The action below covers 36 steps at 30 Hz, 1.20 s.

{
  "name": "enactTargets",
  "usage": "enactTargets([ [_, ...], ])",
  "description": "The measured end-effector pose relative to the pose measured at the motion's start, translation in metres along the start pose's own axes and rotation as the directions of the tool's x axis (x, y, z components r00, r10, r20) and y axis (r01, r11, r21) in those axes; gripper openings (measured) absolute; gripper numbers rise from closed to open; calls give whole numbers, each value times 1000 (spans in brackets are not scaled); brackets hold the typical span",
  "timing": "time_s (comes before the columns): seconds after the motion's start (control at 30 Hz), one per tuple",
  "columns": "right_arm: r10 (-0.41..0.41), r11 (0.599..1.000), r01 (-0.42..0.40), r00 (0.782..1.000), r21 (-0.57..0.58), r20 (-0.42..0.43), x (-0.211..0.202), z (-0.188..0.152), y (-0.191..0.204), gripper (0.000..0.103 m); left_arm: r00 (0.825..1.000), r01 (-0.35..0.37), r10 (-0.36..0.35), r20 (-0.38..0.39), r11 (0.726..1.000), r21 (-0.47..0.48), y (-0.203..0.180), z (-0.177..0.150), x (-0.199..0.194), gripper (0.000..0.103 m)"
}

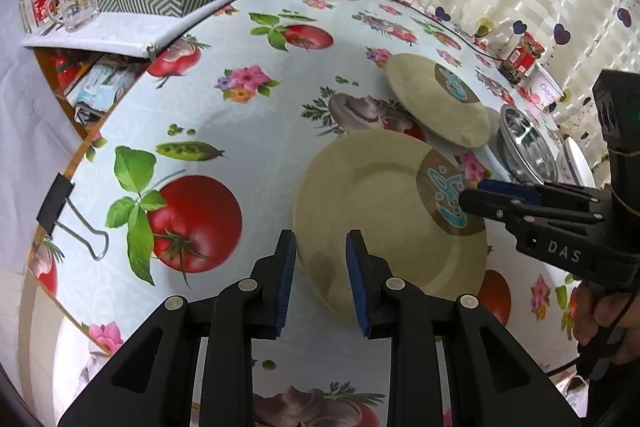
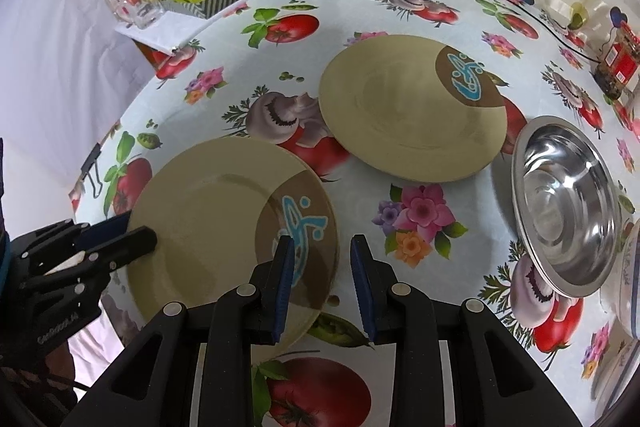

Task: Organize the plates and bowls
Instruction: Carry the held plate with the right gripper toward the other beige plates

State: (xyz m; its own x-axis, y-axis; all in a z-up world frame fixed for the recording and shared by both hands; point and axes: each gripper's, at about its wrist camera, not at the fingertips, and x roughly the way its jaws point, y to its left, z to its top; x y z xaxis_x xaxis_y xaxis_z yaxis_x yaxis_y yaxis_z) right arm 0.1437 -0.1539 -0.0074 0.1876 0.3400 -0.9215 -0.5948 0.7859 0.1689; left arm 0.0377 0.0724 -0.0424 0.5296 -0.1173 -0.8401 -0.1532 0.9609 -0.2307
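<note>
Grippers, left (image 1: pixel 320 279) and right (image 2: pixel 322 283), both with fingers spread, flank the near plate (image 2: pixel 216 227) at lower left of frame; seat each rim fully between pads before pinching

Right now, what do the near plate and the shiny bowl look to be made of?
Near plate: probably glazed ceramic or stoneware; opaque olive-beige, soft sheen, painted brown patch with a blue motif. Could be melamine.
Shiny bowl: stainless steel, polished; mirror-like reflections and a thin rolled rim.
</note>
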Motion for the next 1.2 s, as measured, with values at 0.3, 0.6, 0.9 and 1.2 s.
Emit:
enactTargets([
  [0.3,22,1000,-22,1000,11,-8,3,-6,-1,28,1000,-6,6,-4,1000,10,-3,0,3,27],
  [0.6,26,1000,-26,1000,5,-1,3,-7,0,24,1000,-2,2,-1,1000,5,-3,1,1,27],
  [0.9,30,1000,-30,999,9,46,-19,-10,-2,24,999,6,-6,35,1000,5,-5,5,-14,27],
  [1.2,34,999,-32,993,-15,111,-47,-13,5,34,997,27,-29,66,999,23,-15,12,-29,27],
])
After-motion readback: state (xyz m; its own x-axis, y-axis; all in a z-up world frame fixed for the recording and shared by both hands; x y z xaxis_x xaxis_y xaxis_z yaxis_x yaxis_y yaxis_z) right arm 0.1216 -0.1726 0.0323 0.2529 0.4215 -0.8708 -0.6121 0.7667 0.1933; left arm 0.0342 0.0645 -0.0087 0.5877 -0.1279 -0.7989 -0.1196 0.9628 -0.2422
